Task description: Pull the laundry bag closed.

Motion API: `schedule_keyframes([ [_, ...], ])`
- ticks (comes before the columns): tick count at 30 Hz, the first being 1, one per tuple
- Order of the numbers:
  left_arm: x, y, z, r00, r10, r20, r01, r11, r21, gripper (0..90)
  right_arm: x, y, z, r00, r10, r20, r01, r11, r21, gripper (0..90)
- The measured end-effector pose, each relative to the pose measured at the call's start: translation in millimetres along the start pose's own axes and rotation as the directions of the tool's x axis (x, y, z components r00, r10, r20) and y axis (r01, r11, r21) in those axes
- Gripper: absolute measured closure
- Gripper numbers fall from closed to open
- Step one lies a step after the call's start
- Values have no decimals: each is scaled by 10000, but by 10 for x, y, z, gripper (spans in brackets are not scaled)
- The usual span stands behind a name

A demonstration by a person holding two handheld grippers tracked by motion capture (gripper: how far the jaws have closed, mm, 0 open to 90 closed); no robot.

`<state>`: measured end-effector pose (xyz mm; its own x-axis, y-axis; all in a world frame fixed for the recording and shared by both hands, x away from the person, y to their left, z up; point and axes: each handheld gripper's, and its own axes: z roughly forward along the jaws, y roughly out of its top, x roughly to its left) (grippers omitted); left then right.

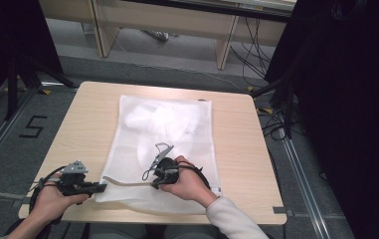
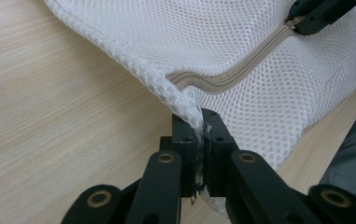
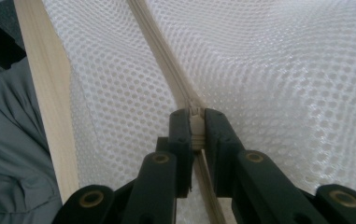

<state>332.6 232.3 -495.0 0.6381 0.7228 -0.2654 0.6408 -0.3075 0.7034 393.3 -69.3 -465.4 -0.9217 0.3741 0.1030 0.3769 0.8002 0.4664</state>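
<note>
The white mesh laundry bag (image 1: 164, 149) lies flat on the pale wood desk (image 1: 80, 124), its beige zipper (image 2: 234, 77) running along the near edge, roughly L to R. The left hand-held gripper (image 2: 201, 128) is pinched tight on the bag's near-left corner, while the right hand-held gripper (image 3: 196, 126) is clamped on the zipper pull (image 3: 195, 128) (approx. mid-edge). Soft, open-weave netting, so I'd judge the pull's travel runs along the zipper line, with the left corner as anchor.

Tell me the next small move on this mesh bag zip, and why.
Probably draw the right gripper, shut on the zip pull, along the zipper, away from the left gripper. The left one pinches the mesh laundry bag corner at the zipper's end, so it can hold the fabric taut.
</note>
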Motion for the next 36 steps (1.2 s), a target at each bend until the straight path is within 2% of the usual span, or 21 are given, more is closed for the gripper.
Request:
schedule_keyframes([
  [2, -5, 0, 5, 10000, -75, 29, 75, 10000, -62, 849, -6, -13, -9, 10000, 56, -27, -56, 10000, -35, 826],
  [4, 10, 9, -13, 9999, 126, 8, -126, 9996, 257, 850, -6, -19, -17, 10000, 52, -4, -52, 10000, -41, 826],
  [5, -7, 1, 3, 10000, -83, 26, 83, 10000, -29, 849, -6, -21, -22, 10000, 39, 41, -39, 10000, -38, 826],
  [16, -2, -1, 5, 10000, -52, 45, 53, 10000, -37, 849, -30, -55, -60, 9999, 111, 19, -111, 9999, -15, 825],
  [20, -9, -1, 6, 9999, -165, 38, 165, 9999, -26, 849, -32, -60, -64, 9999, 107, 65, -106, 9999, -38, 826],
  [21, 2, 1, -2, 10000, 1, 43, -2, 10000, 33, 849, -35, -62, -73, 9999, 100, 5, -100, 9999, -8, 826],
  [26, -10, -1, 8, 9998, -182, 51, 182, 9998, -59, 849, -58, -92, -96, 9999, 172, 22, -172, 9998, -41, 826],
  [28, -4, 0, 4, 10000, -52, 60, 52, 10000, -56, 849, -59, -95, -102, 9999, 164, 29, -164, 9999, -47, 826],
  [31, -6, 1, 4, 9999, -62, 81, 62, 10000, -49, 849, -50, -94, -108, 9998, 214, -17, -214, 9997, 65, 826],
  [32, 21, 6, -17, 9993, 348, 119, -351, 9990, 277, 849, -50, -94, -108, 9998, 214, -17, -214, 9997, 65, 826],
  [34, 21, 11, -22, 9994, 308, 144, -313, 9988, 371, 849, -49, -92, -112, 9999, 153, 72, -153, 9999, 53, 826],
  [35, 18, 6, -17, 9996, 270, 107, -273, 9993, 267, 849, -48, -91, -115, 9999, 146, 72, -146, 9999, 43, 826],
  [36, -1, 1, 1, 10000, 17, 96, -17, 10000, -9, 849, -49, -92, -116, 9999, 144, 72, -144, 9999, 17, 826],
])
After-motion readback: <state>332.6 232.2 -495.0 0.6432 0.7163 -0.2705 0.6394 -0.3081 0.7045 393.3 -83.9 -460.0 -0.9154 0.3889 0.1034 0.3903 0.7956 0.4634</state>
